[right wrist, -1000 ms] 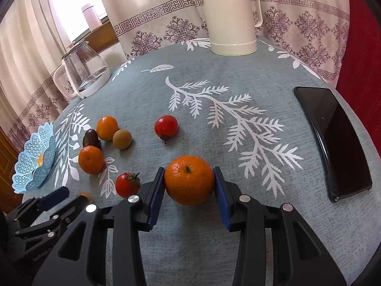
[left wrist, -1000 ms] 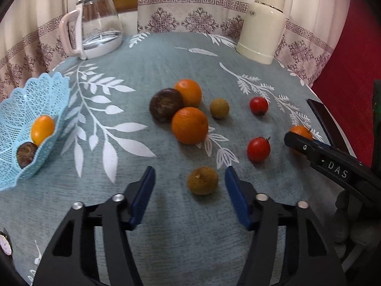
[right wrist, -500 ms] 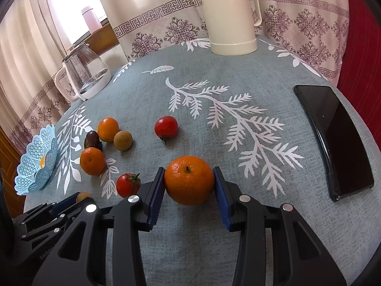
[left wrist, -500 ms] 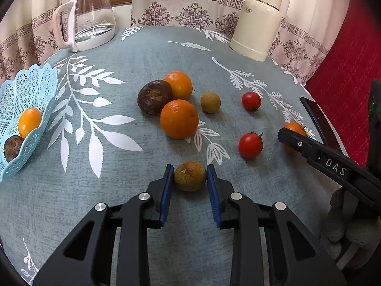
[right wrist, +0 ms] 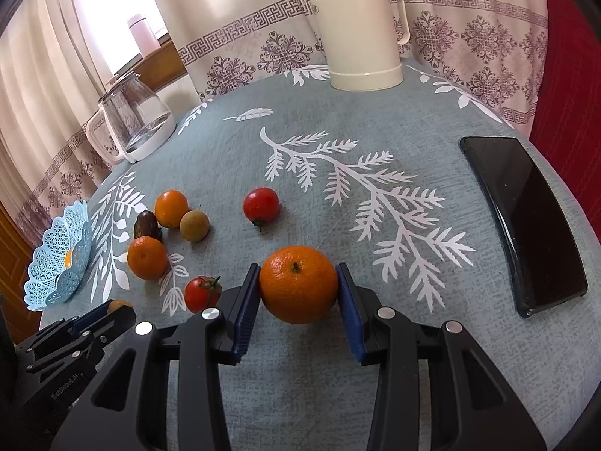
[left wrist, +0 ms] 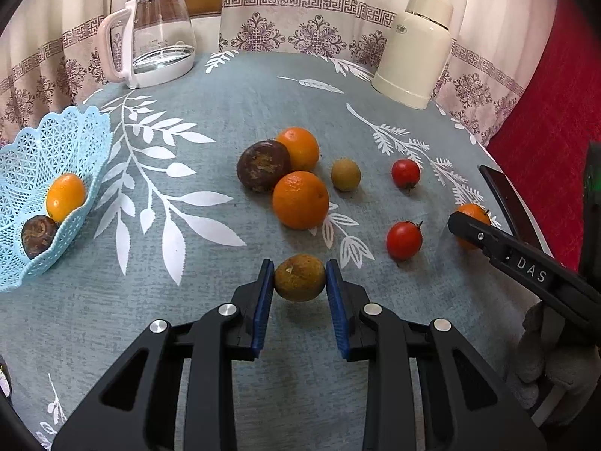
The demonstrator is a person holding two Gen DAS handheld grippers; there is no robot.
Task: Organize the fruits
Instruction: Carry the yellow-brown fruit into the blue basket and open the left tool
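Blue rubber pads of the left gripper (left wrist: 299, 281) pinch a small brownish-yellow fruit (left wrist: 299, 278), possibly a longan, both pads touching its sides low over the grey-blue leaf-print tablecloth (left wrist: 210, 338); whether the fruit rests on the cloth or hangs just clear of it cannot be told. To its right, the right gripper (right wrist: 298, 285) clamps a mandarin orange (right wrist: 298, 283) between its own blue pads, the fruit's stem end facing up. A gloved hand (left wrist: 556, 360) holds that tool at the edge of the left wrist view.

Just beyond the left gripper lie a cherry tomato (left wrist: 404, 240) with its green stalk and, near it toward the middle of the table, an orange (left wrist: 300, 200). That orange touches a dark, rough-skinned round fruit (left wrist: 263, 165), which in turn sits against a second orange (left wrist: 298, 148). A pale brown longan-like fruit (left wrist: 345, 174) lies just beside this cluster, and a second cherry tomato (left wrist: 405, 173) sits apart to the right.

At the left edge stands a light-blue lattice plastic basket (left wrist: 49, 139), holding one orange fruit (left wrist: 65, 196) and one dark brown fruit (left wrist: 37, 235) side by side. A black smartphone (right wrist: 526, 218) lies face up at the right edge of the table.

At the far side, a glass kettle (left wrist: 157, 34) with a pale pink handle stands left, and a cream thermos jug (left wrist: 417, 49) right, both before patterned curtains (left wrist: 300, 7).
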